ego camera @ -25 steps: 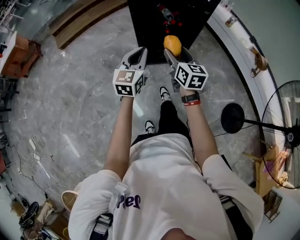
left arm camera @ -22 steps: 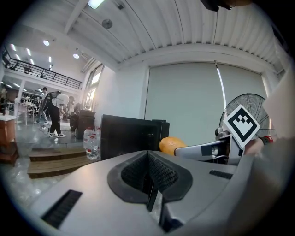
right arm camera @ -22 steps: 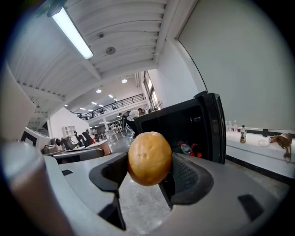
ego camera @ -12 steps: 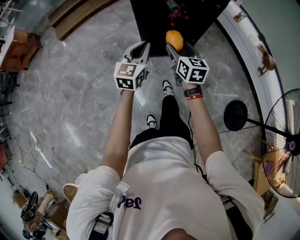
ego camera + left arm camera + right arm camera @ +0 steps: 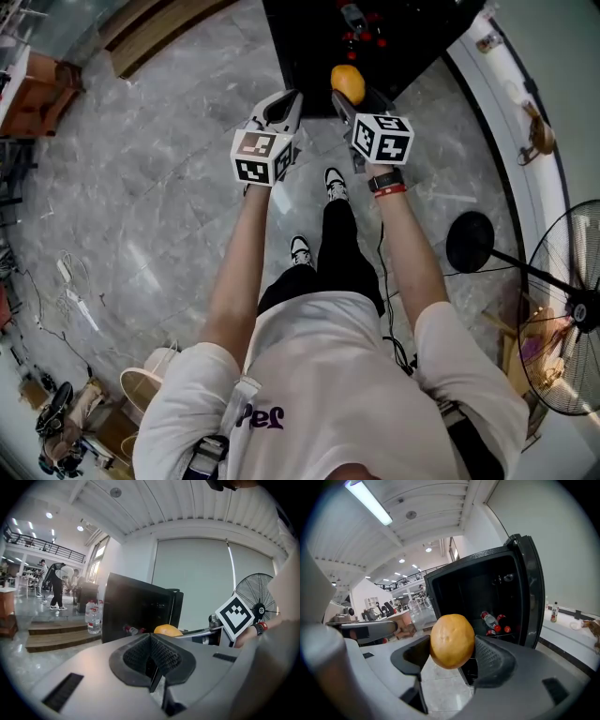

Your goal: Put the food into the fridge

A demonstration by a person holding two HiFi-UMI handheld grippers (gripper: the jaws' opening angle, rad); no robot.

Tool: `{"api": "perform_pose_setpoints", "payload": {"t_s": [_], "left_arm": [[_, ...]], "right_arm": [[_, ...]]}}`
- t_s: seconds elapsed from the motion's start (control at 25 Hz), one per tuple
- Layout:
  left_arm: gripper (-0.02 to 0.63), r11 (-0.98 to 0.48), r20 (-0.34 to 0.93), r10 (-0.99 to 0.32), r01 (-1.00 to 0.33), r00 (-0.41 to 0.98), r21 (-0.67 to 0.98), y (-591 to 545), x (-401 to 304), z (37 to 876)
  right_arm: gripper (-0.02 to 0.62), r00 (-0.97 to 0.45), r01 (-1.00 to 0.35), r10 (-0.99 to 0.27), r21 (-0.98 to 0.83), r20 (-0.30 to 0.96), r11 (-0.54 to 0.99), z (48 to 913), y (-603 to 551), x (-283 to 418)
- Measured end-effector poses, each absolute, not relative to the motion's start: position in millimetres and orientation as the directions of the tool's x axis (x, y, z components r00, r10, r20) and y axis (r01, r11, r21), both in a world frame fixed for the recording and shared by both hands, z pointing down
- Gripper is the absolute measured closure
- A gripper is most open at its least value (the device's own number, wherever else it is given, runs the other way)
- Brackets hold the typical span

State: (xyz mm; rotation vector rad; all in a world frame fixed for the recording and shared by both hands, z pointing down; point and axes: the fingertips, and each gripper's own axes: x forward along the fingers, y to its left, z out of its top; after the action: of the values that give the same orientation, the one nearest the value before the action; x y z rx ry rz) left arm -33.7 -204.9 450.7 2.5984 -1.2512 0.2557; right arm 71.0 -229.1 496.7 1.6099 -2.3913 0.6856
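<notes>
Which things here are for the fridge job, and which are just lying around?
For the job:
- orange, clamped in the right gripper
- black fridge, door open

Just lying about:
- standing fan
- water bottles on the wooden steps

Bright, even light from a long white ceiling tube lamp (image 5: 370, 502). Fisheye edges bend and darken; nearest surfaces seem slightly blurred
</notes>
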Motion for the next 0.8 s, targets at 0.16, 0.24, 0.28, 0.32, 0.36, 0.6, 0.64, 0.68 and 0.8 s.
{"api": "perform_pose_setpoints", "payload": {"t_s": [0.16, 0.24, 0.28, 0.32, 0.36, 0.6, 0.64, 0.68, 0.8], "left_arm": [[0.588, -0.601, 0.273, -0.738, -0.785, 0.618, 0.152, -217, -29, 460], [0.588, -0.612, 0.284, -0.725, -0.776, 0.627, 0.15, -220, -26, 466], [0.588, -0.62, 0.289, -0.717, -0.77, 0.634, 0.15, -221, -25, 470], [0.588, -0.628, 0.294, -0.709, -0.763, 0.642, 0.151, -222, -23, 473], [0.588, -0.635, 0.296, -0.702, -0.757, 0.648, 0.152, -224, -22, 475], [0.588, -0.64, 0.296, -0.696, -0.752, 0.654, 0.155, -235, -27, 480], [0.588, -0.643, 0.3, -0.694, -0.751, 0.655, 0.152, -237, -27, 482], [0.588, -0.647, 0.305, -0.69, -0.748, 0.657, 0.148, -238, -27, 483], [0.588, -0.666, 0.316, -0.674, -0.734, 0.668, 0.13, -242, -27, 488]], "right_arm": [[0.287, -0.403, -0.911, -0.82, -0.267, 0.406, 0.315, 507, -250, 74], [0.287, -0.406, -0.91, -0.817, -0.262, 0.409, 0.322, 512, -259, 73], [0.287, -0.408, -0.91, -0.815, -0.259, 0.412, 0.325, 516, -263, 73], [0.287, -0.409, -0.91, -0.813, -0.255, 0.415, 0.328, 519, -267, 73], [0.287, -0.41, -0.91, -0.811, -0.251, 0.418, 0.331, 521, -271, 73], [0.287, -0.416, -0.909, -0.797, -0.23, 0.437, 0.348, 537, -293, 69], [0.287, -0.419, -0.907, -0.794, -0.231, 0.441, 0.351, 540, -296, 68], [0.287, -0.426, -0.904, -0.789, -0.238, 0.443, 0.354, 542, -299, 66], [0.287, -0.447, -0.894, -0.777, -0.258, 0.443, 0.367, 548, -308, 60]]}}
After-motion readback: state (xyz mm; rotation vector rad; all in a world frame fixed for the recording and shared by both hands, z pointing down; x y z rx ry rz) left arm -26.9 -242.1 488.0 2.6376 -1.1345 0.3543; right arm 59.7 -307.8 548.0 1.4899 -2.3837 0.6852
